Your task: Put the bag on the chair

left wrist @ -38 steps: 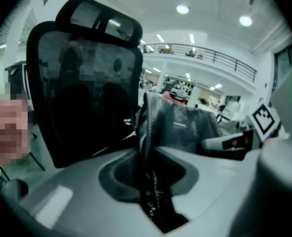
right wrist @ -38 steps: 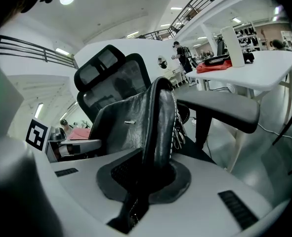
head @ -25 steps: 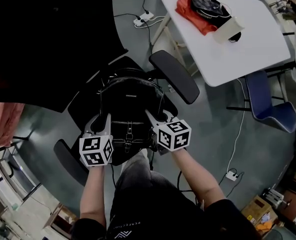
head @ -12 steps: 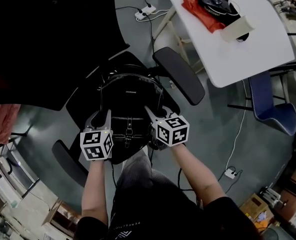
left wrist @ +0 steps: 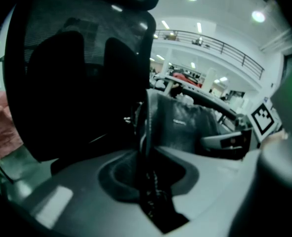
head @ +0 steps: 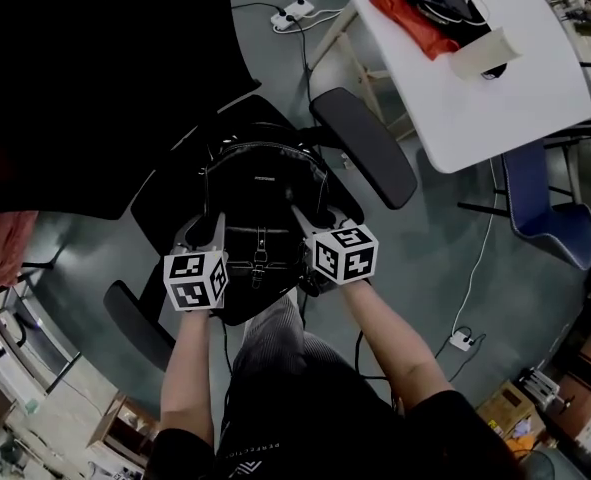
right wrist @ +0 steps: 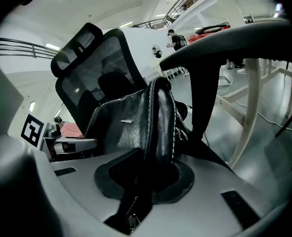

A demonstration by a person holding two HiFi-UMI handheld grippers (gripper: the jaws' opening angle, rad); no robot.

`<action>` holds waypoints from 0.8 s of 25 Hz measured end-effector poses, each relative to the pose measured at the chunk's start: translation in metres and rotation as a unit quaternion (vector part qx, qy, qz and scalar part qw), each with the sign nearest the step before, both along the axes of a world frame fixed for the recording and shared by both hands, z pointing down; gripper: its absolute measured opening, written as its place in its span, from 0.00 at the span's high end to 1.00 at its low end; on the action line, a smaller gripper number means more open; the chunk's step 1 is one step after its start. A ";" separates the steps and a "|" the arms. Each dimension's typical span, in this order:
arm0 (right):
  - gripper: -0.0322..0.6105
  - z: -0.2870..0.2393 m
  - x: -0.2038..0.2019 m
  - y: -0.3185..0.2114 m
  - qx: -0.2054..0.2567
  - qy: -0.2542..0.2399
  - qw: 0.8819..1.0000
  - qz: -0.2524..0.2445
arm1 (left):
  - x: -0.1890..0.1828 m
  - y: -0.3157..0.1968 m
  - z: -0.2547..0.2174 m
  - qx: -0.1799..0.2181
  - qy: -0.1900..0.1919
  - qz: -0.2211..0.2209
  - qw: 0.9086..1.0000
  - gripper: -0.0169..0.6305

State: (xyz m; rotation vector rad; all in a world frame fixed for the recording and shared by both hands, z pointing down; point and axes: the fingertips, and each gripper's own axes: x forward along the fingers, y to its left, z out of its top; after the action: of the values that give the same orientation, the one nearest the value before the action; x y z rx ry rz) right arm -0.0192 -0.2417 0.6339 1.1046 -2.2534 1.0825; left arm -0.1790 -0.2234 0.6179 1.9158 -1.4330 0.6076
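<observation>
Your bag (head: 260,203) sits on the chair (head: 365,148) seat, so placing looks nearly done; release and withdrawal remain. Your left gripper (head: 203,236), at the bag's 8 o'clock, pinches its side. Your right gripper (head: 313,226), at 4 o'clock, grips the other edge, its jaws having just been opening. The bag is buckled shut, contents hidden.

Black short-sleeved top (head: 310,438), grey trousers (head: 271,343); grey hand-held grippers (head: 203,236) (head: 307,223) carry white cubes (head: 196,279) (head: 345,254) with black square markers.

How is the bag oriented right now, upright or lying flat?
Upright: the bag stands on edge before the chair's backrest, its narrow side rising straight up. Whether its bottom touches the seat, I cannot tell.
</observation>
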 end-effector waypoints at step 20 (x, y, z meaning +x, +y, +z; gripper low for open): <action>0.61 0.016 0.009 -0.011 -0.031 0.027 0.999 0.034 | 0.003 -0.021 0.016 -0.012 -0.019 0.014 1.000 0.75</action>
State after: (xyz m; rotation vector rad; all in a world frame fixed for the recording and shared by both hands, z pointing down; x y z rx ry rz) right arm -0.0105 -0.2527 0.6499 1.1782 -2.1395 1.1287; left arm -0.1763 -0.2448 0.6341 1.9191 -1.4187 0.6753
